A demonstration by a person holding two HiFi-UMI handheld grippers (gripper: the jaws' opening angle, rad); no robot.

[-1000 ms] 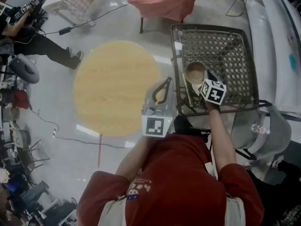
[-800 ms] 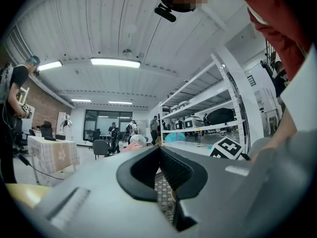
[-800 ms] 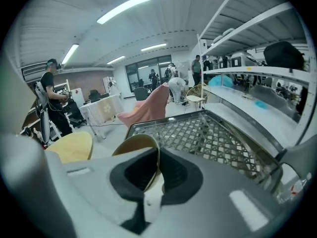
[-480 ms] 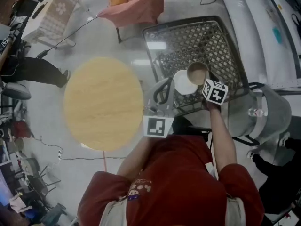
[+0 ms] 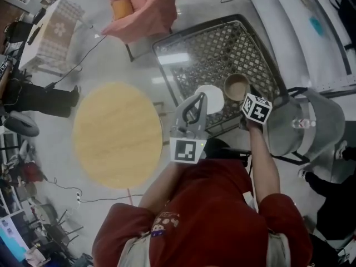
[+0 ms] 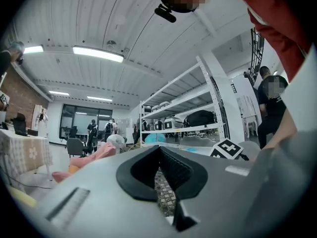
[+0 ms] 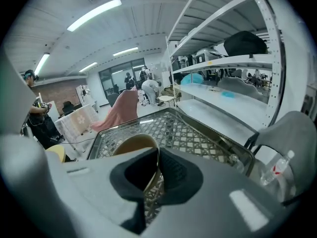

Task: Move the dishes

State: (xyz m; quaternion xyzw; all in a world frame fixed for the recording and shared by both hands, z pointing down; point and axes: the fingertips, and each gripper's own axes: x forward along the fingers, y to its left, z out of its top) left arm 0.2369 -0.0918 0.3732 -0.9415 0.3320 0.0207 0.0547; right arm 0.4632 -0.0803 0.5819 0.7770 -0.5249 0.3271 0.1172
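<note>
A person in a red shirt stands at a metal lattice table (image 5: 222, 49), a pair of handheld tongs in each hand. The right gripper (image 5: 245, 95) is clenched on the rim of a tan bowl (image 5: 235, 85). Its own view shows the thin rim caught between the two dark pads, with the bowl on the left of them. The left gripper (image 5: 202, 97) points level with its jaws squeezed together, and the rim of a white plate (image 5: 214, 100) sits at their tips. The pinch itself is hard to make out, apart from a pale sliver low in the slit.

Both dishes are over the near side of the lattice table. The plate is on the left and the bowl just beside it on the right, the two close but not overlapping.

A round wooden table (image 5: 117, 135) stands well apart to the left, its top bare. Beyond the lattice table a pink cloth (image 5: 147, 7) is draped over a chair. To the right a grey chair (image 5: 311, 115) holds a clear bottle (image 5: 300, 124). White shelving (image 7: 233, 58) lines the wall on that side, and another person's legs (image 5: 39, 96) stretch in from the left edge.
</note>
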